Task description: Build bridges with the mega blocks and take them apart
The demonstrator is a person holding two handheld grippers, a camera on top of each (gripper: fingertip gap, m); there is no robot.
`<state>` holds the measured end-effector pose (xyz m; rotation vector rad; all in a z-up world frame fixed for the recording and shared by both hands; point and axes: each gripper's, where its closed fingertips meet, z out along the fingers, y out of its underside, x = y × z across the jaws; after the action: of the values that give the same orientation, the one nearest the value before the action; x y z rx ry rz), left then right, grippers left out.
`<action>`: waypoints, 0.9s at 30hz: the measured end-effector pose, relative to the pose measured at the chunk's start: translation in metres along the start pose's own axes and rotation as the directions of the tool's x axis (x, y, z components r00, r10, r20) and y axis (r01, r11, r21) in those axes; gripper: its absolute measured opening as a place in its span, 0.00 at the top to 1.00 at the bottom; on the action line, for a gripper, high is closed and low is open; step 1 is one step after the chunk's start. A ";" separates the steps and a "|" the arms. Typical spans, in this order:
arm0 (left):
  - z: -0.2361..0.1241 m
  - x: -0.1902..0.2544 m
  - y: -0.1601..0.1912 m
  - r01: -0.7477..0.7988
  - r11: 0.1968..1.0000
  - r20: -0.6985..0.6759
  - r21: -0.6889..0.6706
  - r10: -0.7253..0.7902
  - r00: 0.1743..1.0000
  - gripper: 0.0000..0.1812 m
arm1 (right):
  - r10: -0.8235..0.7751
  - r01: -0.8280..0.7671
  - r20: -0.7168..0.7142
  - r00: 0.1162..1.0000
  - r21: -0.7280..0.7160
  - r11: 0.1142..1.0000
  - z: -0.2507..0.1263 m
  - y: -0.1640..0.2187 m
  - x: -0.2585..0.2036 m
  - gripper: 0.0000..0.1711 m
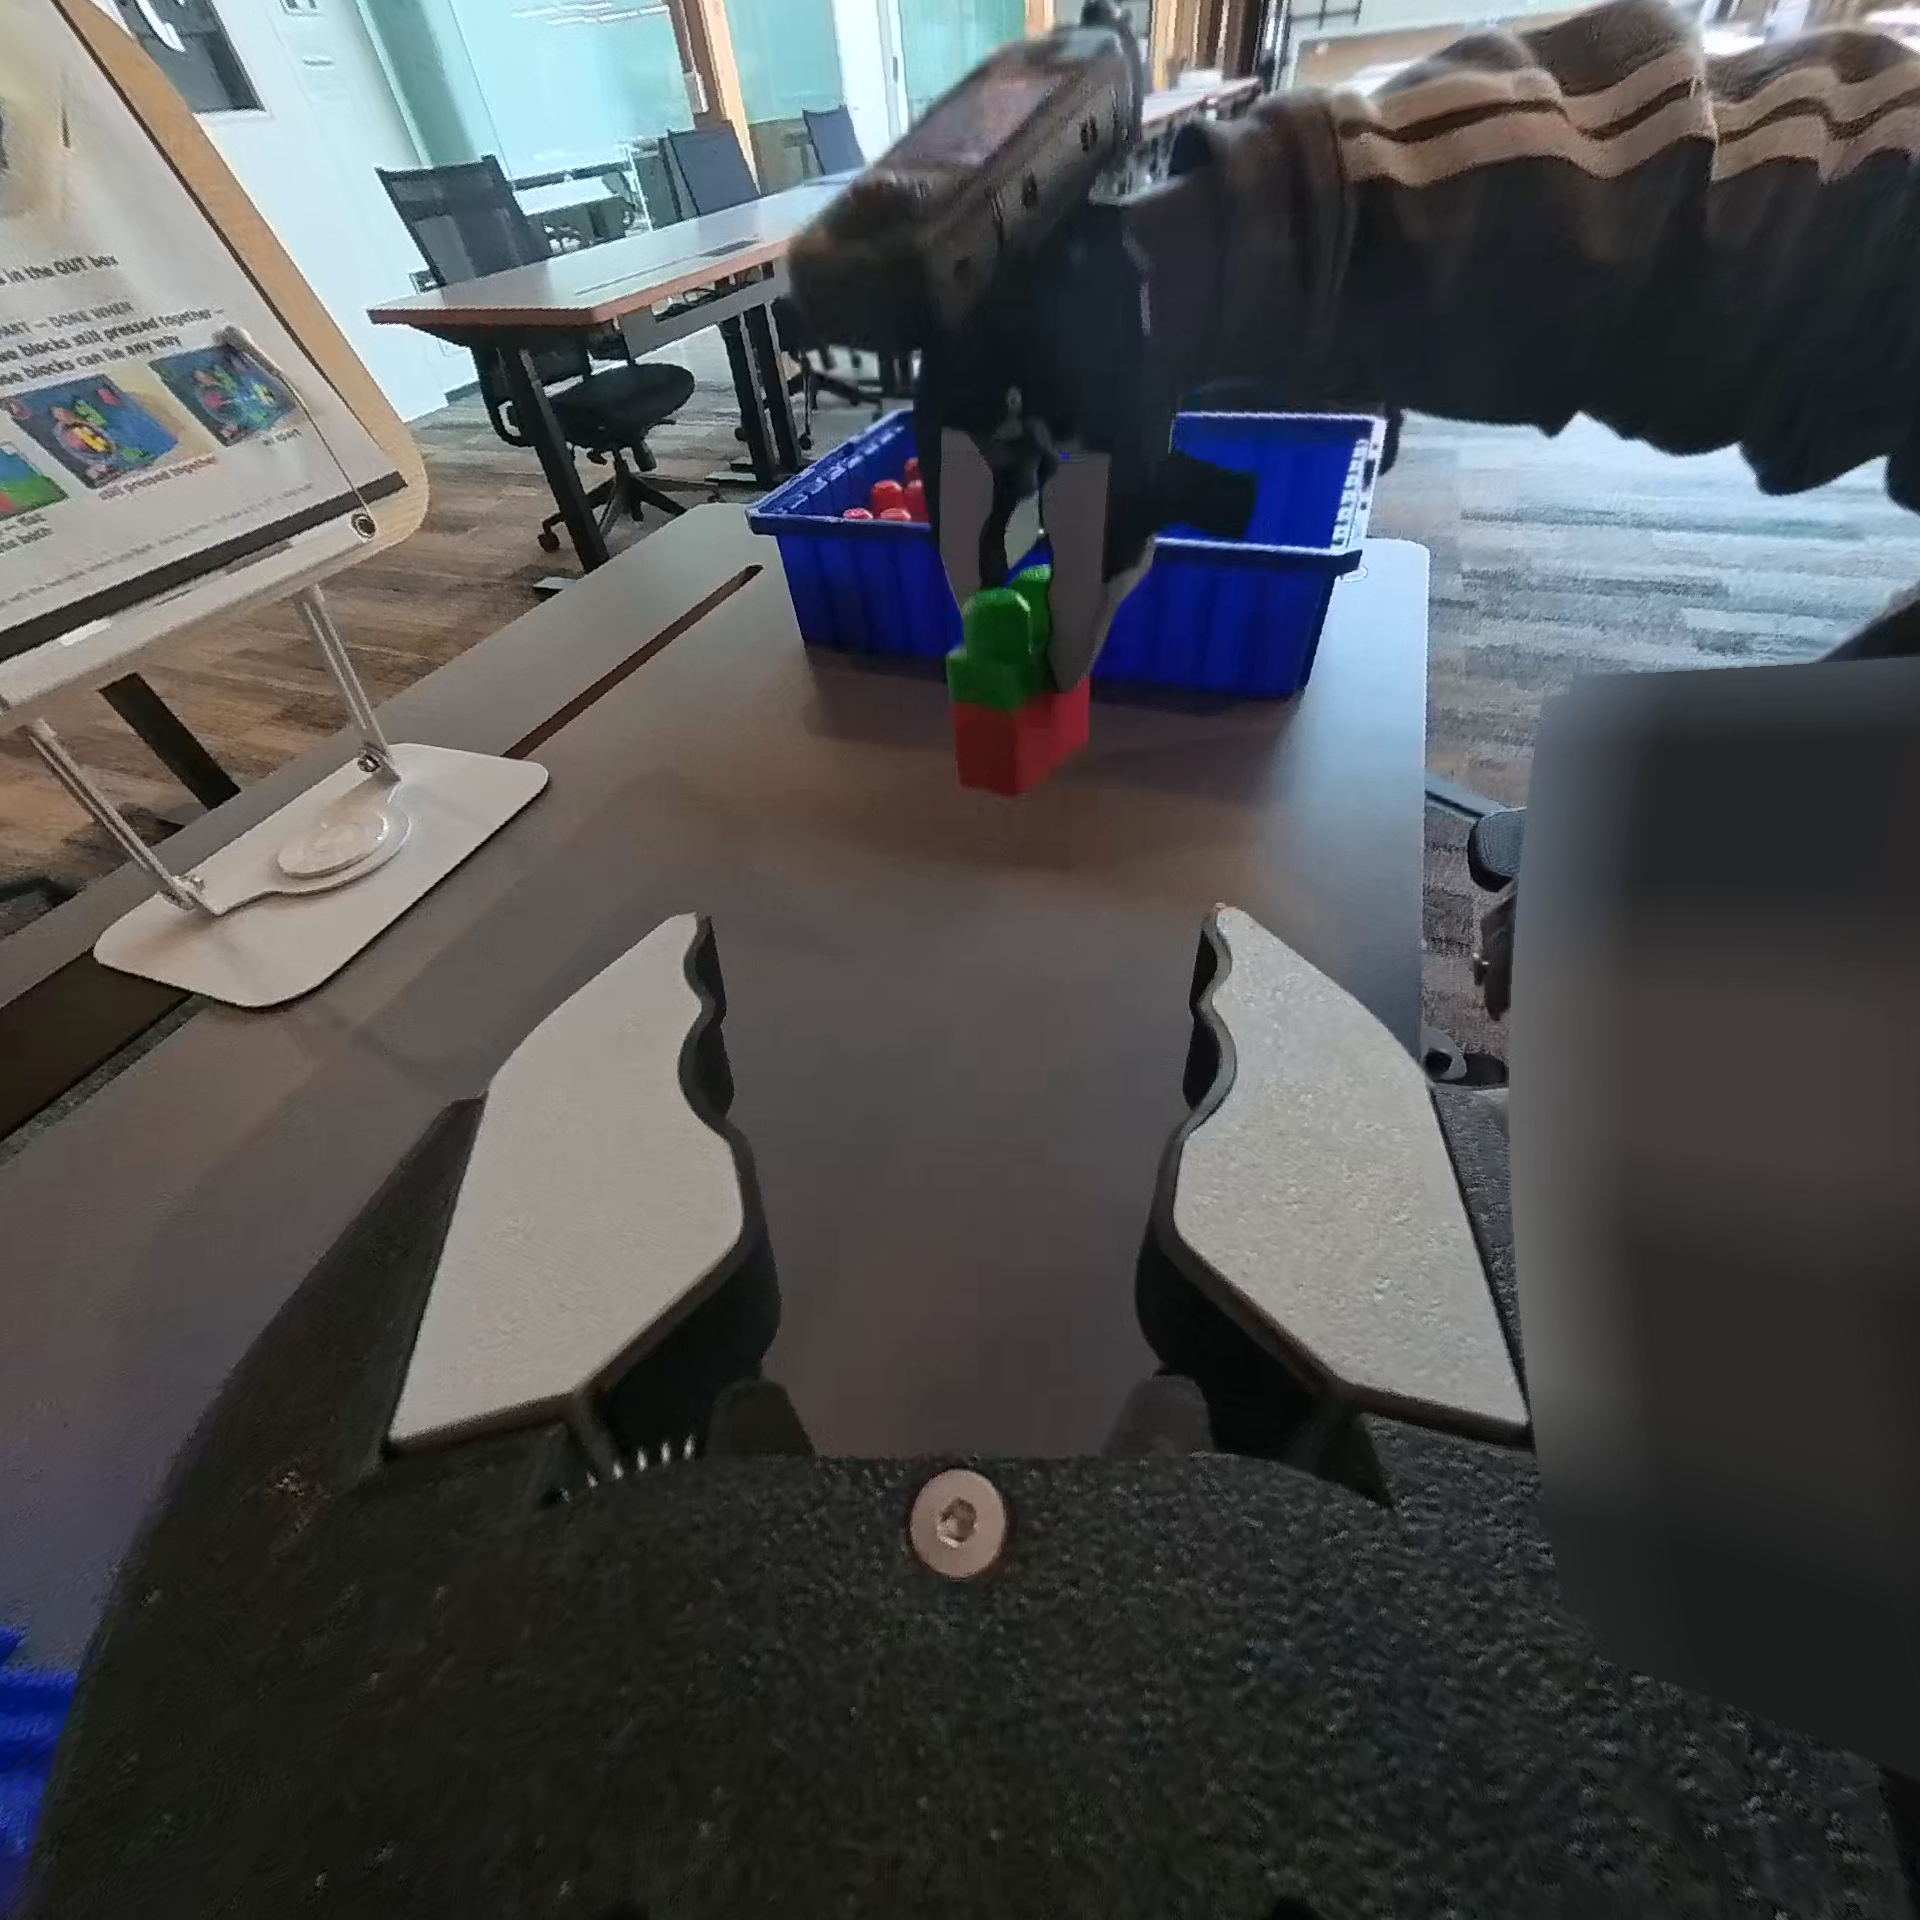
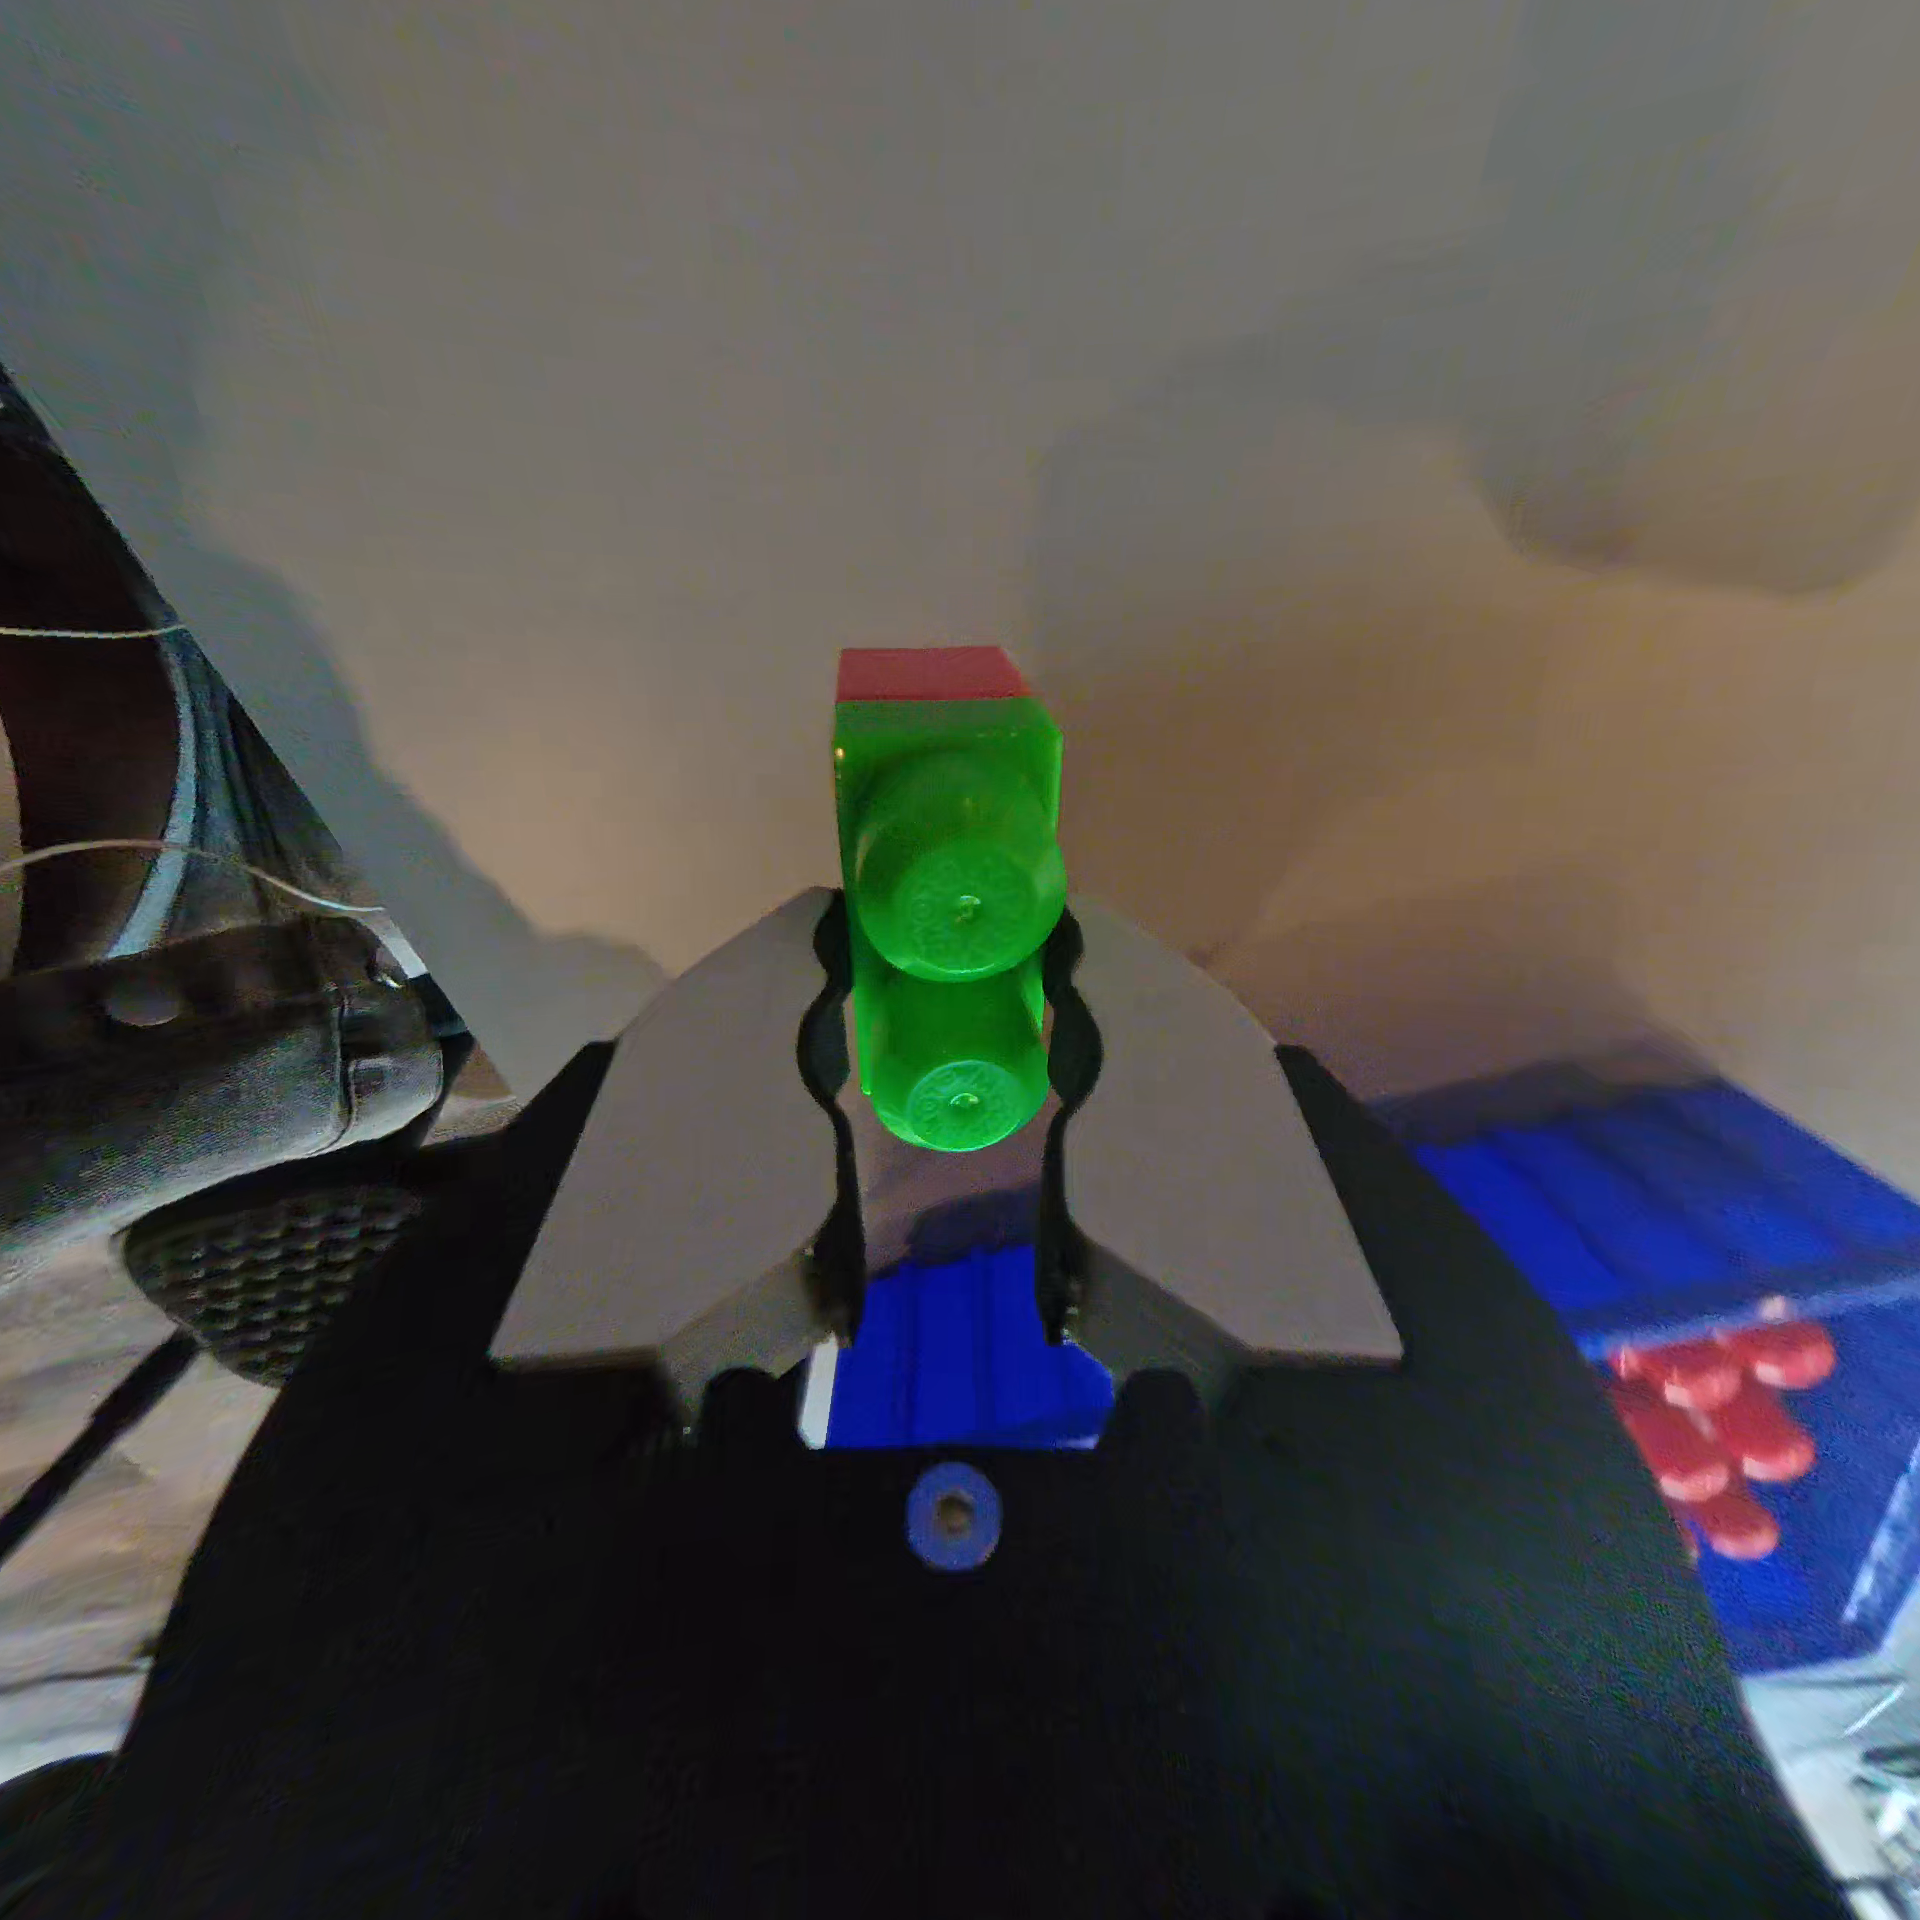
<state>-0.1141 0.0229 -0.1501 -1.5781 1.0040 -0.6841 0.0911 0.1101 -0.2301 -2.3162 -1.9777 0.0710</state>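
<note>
A green two-stud block (image 1: 992, 649) sits pressed on a red block (image 1: 1023, 743) at the far middle of the dark table (image 1: 644, 831), just in front of a blue bin (image 1: 1205, 613). My right gripper (image 1: 1023, 636) reaches down from above and is shut on the green block. In the right wrist view my right gripper (image 2: 951, 914) grips the green block (image 2: 951, 831) by its sides, with the red block (image 2: 925, 673) beyond it. I cannot tell whether the red block touches the table. My left gripper (image 1: 956, 935) is open and empty, low over the near table.
The blue bin holds several red blocks (image 1: 894, 499), also seen in the right wrist view (image 2: 1725, 1423). A stand with an instruction sheet (image 1: 312, 831) stands at the table's left. A striped sleeve (image 1: 1558, 229) crosses the top right. A shoe (image 2: 229, 1039) shows at the left. There is about 25 cm between the tips of the two grippers.
</note>
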 end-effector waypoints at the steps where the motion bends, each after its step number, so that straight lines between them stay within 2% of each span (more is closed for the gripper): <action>1: 0.001 0.001 0.000 0.003 1.000 -0.005 0.006 -0.003 1.000 0.53 | 0.033 -0.033 -0.010 0.999 -0.002 0.999 -0.008 0.008 0.007 0.79; 7: 0.008 0.001 0.003 0.017 1.000 -0.018 0.003 -0.017 1.000 0.53 | 0.261 -0.264 -0.102 0.960 -0.019 0.964 -0.055 0.078 0.063 0.79; 13: 0.012 0.001 0.004 0.023 1.000 -0.016 -0.002 -0.023 1.000 0.53 | 0.520 -0.532 -0.176 0.836 -0.022 0.847 -0.077 0.167 0.116 0.80; 19: 0.014 0.001 0.005 0.021 1.000 -0.018 -0.008 -0.021 1.000 0.53 | 0.738 -0.751 -0.180 0.651 -0.015 0.660 -0.061 0.233 0.152 0.80; 27: 0.013 -0.002 0.006 0.026 1.000 -0.020 -0.003 -0.026 0.999 0.53 | 0.867 -0.874 -0.140 0.478 0.015 0.485 -0.024 0.254 0.179 0.80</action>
<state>-0.1056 0.0299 -0.1583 -1.5917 1.0009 -0.7182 0.3716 0.2461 -0.2272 -2.9991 -0.5181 -0.0725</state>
